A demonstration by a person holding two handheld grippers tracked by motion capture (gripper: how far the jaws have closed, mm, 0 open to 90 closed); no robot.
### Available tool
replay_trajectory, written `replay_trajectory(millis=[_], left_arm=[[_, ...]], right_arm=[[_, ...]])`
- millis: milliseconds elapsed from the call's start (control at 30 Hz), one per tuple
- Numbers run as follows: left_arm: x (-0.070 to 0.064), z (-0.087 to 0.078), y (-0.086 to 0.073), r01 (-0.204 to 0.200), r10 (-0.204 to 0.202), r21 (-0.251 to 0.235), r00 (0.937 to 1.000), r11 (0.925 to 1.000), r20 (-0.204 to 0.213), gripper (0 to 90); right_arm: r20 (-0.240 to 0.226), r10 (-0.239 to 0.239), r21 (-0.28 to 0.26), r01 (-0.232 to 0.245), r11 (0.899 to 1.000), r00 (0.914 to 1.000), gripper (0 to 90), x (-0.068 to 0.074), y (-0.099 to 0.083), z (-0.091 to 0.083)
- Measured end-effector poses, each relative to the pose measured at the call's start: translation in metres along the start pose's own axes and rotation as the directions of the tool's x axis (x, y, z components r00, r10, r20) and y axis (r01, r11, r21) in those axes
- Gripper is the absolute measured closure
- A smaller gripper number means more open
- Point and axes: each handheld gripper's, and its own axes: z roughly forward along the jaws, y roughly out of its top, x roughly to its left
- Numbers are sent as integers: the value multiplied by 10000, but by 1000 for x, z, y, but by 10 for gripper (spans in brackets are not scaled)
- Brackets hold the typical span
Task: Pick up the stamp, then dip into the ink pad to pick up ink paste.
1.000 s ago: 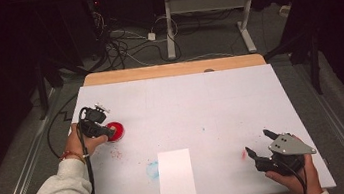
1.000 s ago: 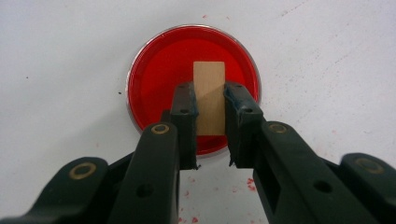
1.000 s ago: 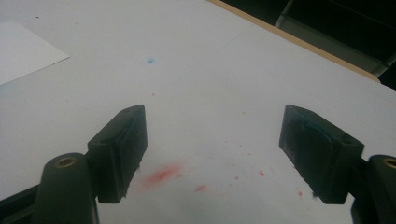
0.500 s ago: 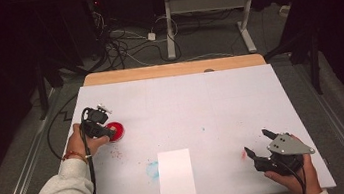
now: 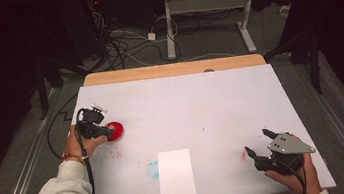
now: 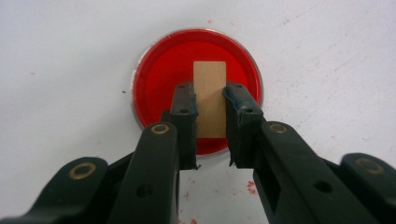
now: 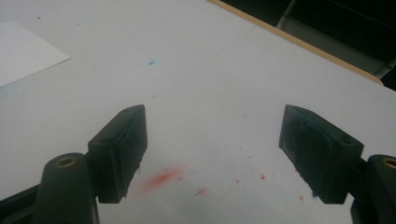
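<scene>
My left claw (image 6: 209,116) grips the wooden stamp (image 6: 209,95) over the red ink pad (image 6: 198,88) at centre frame, right claw (image 7: 212,154) spread empty; a tilted lift risks smearing the table (image 5: 201,103).

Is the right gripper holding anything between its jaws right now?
No, the right gripper has its jaws spread wide apart, with just the white table and red smudges between them.
</scene>
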Motion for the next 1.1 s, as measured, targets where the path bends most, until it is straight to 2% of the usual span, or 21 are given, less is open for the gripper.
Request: replay_trajectory(millis=[200, 433, 500, 700, 800, 1100], left_arm=[[3, -13, -3, 54, -53, -541, 10000, 9985, 4, 736], [3, -22, -8, 71, -80, -1145, 9999, 9934, -74, 736], [2, -26, -9, 30, -45, -1330, 9999, 9911, -106, 736], [-4, -39, -14, -110, 91, -2084, 9999, 9780, -99, 736], [-9, -44, -14, -272, 247, -2257, 9996, 9738, -141, 736], [-15, -48, -11, -479, 446, -2291, 9988, 9722, -197, 736]], right_arm=[[61, 25, 9, -25, 10000, 10000, 242, -1, 0, 0], [36, 1, 61, -1, 10000, 10000, 242, -1, -1, 0], [17, -5, 51, 5, 10000, 10000, 242, -1, -1, 0], [6, 28, 75, -28, 10000, 10000, 242, -2, -1, 1], [-20, -44, 87, 44, 10000, 10000, 242, -2, -1, 2], [-123, -115, 142, 117, 9998, 9999, 243, 1, -2, 1]])
